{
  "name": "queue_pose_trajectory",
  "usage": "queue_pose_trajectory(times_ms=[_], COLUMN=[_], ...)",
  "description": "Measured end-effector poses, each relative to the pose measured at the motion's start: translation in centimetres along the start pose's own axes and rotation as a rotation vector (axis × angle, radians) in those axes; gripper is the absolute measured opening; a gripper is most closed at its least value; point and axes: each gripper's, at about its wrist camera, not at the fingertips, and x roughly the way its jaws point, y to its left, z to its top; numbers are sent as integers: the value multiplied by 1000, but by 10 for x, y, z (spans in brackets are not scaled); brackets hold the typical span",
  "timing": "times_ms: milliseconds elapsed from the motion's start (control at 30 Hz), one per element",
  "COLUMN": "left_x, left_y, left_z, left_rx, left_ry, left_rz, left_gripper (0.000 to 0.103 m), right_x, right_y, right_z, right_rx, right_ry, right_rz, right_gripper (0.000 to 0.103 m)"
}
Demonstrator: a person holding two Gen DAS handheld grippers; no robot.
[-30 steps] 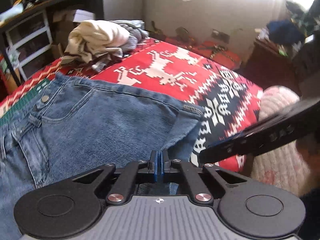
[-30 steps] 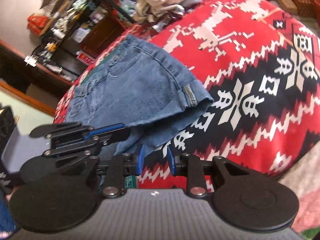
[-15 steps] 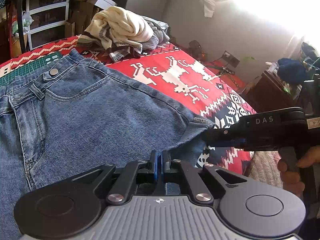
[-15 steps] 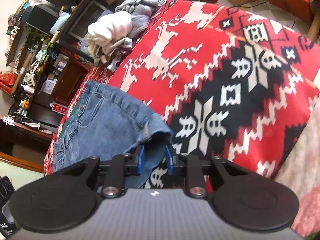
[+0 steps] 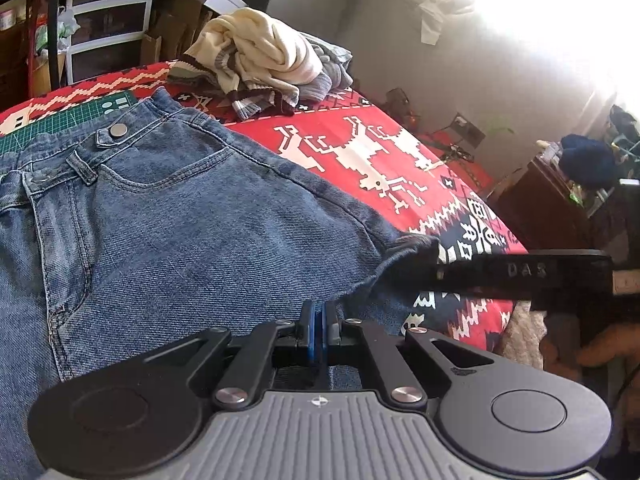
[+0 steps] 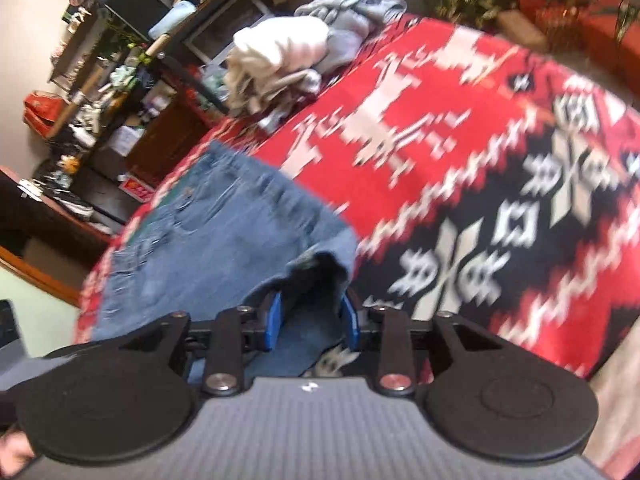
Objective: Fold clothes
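Jeans lie flat on the bed; left gripper pinches denim, right gripper gapes around the corner at 3 o'clock: clamp before lifting.

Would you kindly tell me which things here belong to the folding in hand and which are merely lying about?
In the job:
- blue jeans
- left claw, shut on the denim edge
- right claw, open around the denim corner

Lying about:
- cream sweater on the clothes pile
- grey garment
- green cutting mat
- red patterned blanket
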Motion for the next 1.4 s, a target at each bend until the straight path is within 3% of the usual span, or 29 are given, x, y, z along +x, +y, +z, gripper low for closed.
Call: queue_pose_trajectory(times_ms=[133, 233, 333, 400, 467, 700, 900, 1033, 1267, 1400], left_x=[-1, -4, -4, -4, -3, -9, -4, -1, -14, -33], left_y=[1, 1, -1, -4, -5, -13, -15, -15, -3, 12], left_z=[1, 2, 4, 4, 3, 1, -9, -15, -11, -8], left_rx=[-17, -21, -13, -6, -4, 13, -2, -18, -97, -150], left_ry=[-2, -12, -15, -13, -9, -9, 32, 57, 27, -21], left_rz=[-3, -7, -11, -15, -23, -83, -123, -149, -184, -194], left_gripper=[3, 3, 3, 3, 3, 3, 7, 7, 7, 18], right_x=[2, 1, 8, 14, 12, -8, -7, -2, 18, 24], right_y=[-3, -1, -5, -2, -1, -10, -20, -21, -4, 2], right_z=[-8, -8, -7, -6, -6, -1, -7, -13, -19, -23], right_rx=[78, 69, 77, 54, 51, 105, 185, 202, 182, 186], right_ry=[21, -20, 2, 35, 39, 58, 94, 90, 141, 163], right_rz=[76, 56, 61, 63, 56, 33, 36, 57, 110, 114], right_gripper=[36, 35, 25, 8, 7, 7, 18, 18, 18, 15])
